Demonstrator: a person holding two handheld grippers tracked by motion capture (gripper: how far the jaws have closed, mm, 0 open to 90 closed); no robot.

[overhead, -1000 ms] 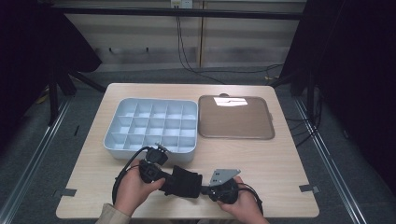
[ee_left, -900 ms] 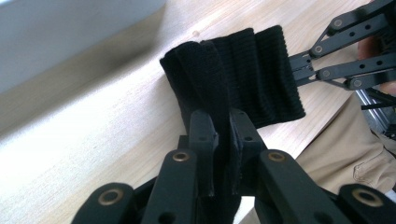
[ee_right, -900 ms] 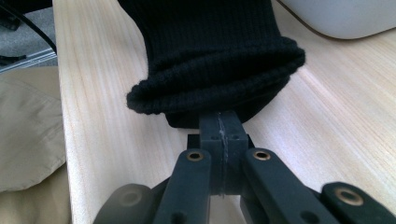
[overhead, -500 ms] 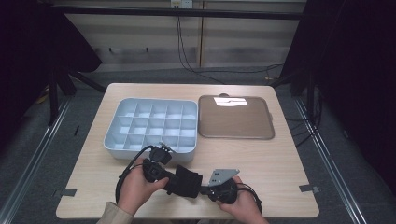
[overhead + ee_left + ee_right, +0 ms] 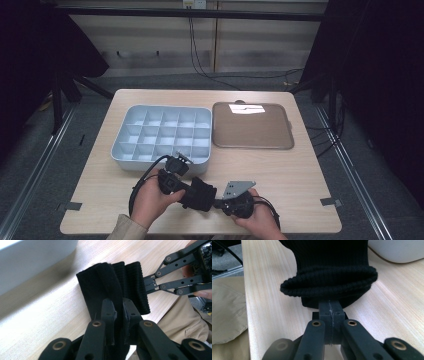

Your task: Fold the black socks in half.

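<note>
A black ribbed knit sock (image 5: pixel 199 194) hangs between my two grippers near the table's front edge. My left gripper (image 5: pixel 187 190) comes in from the left, and the left gripper view shows its jaws (image 5: pixel 122 307) shut on a fold of the sock (image 5: pixel 110 282). My right gripper (image 5: pixel 217 204) comes in from the right. Its jaws (image 5: pixel 330 306) are pressed together at the lower edge of the sock (image 5: pixel 329 265), just under the rolled cuff. The left gripper view also has the right gripper (image 5: pixel 147 283) reaching into the sock's far edge.
A pale blue box with several compartments (image 5: pixel 160 161) stands just behind the left gripper, its wall close by (image 5: pixel 32 255). A brown flat tray (image 5: pixel 252 127) lies to its right. Bare wooden table (image 5: pixel 300 175) lies to the right of the hands.
The left hand has edged slightly to the right with the sock. The right hand has stayed put.
</note>
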